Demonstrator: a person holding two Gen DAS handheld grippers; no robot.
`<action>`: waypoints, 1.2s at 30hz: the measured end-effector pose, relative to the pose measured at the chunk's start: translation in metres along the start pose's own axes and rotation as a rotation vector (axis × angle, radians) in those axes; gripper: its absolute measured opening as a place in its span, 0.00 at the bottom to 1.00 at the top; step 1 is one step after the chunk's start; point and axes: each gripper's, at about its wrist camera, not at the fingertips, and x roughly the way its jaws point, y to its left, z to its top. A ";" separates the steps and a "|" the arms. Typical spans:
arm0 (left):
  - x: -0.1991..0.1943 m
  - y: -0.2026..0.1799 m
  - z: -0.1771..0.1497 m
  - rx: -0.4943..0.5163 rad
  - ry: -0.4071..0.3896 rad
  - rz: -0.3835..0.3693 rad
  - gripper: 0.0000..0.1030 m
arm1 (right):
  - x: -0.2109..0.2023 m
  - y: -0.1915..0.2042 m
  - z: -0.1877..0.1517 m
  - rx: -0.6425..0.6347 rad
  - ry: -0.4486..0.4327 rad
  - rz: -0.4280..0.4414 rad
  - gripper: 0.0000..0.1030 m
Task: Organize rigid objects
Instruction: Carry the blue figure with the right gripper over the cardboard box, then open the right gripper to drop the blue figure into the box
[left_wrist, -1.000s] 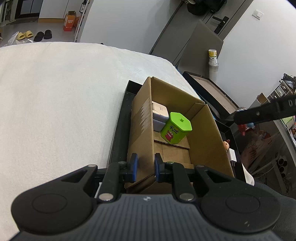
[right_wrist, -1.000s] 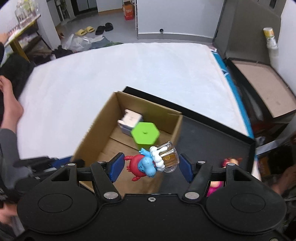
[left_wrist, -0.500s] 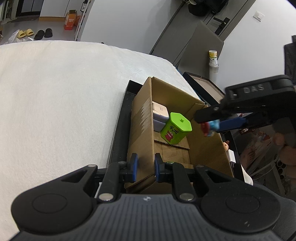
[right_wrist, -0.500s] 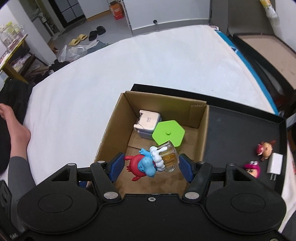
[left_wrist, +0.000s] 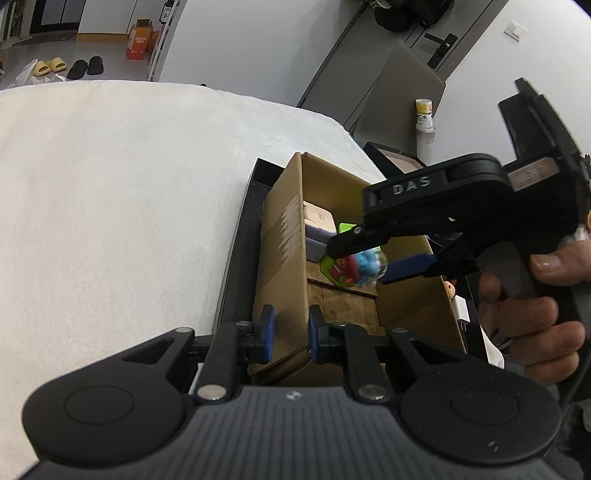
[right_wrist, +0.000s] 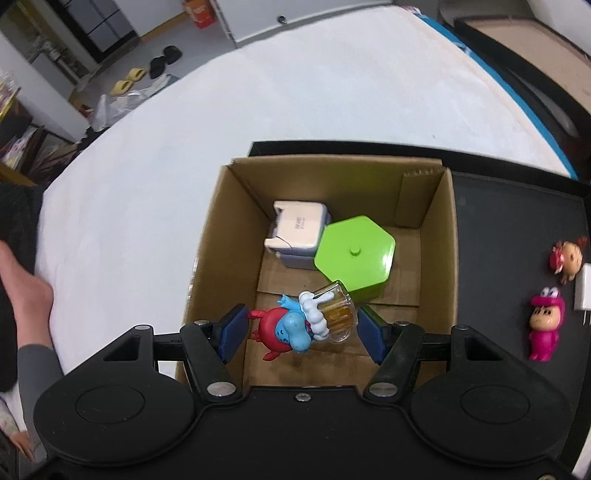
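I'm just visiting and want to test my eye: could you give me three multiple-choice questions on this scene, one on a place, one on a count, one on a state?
1. Where is the green tin?
A. on the white bed
B. inside the cardboard box
C. on the black tray

2. How many small figures lie on the black tray outside the box?
A. none
B. two
C. five

3. What is the left gripper doing?
A. hanging open over the bed
B. holding a slipper
C. clamped on the box wall

Answers: 1 B, the tin stands on the box floor beside a white case. 2 B, a pink figure and a red-haired one. 3 C, its jaws pinch the cardboard edge.
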 end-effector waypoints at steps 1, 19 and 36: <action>0.000 0.000 0.000 0.000 0.000 0.000 0.16 | 0.003 -0.001 0.000 0.013 0.005 0.004 0.61; 0.001 0.002 0.001 0.001 0.003 -0.001 0.16 | -0.015 -0.013 -0.008 0.034 0.008 0.095 0.63; 0.001 0.003 0.001 -0.006 0.002 -0.002 0.16 | -0.077 -0.045 -0.010 -0.002 -0.084 0.075 0.72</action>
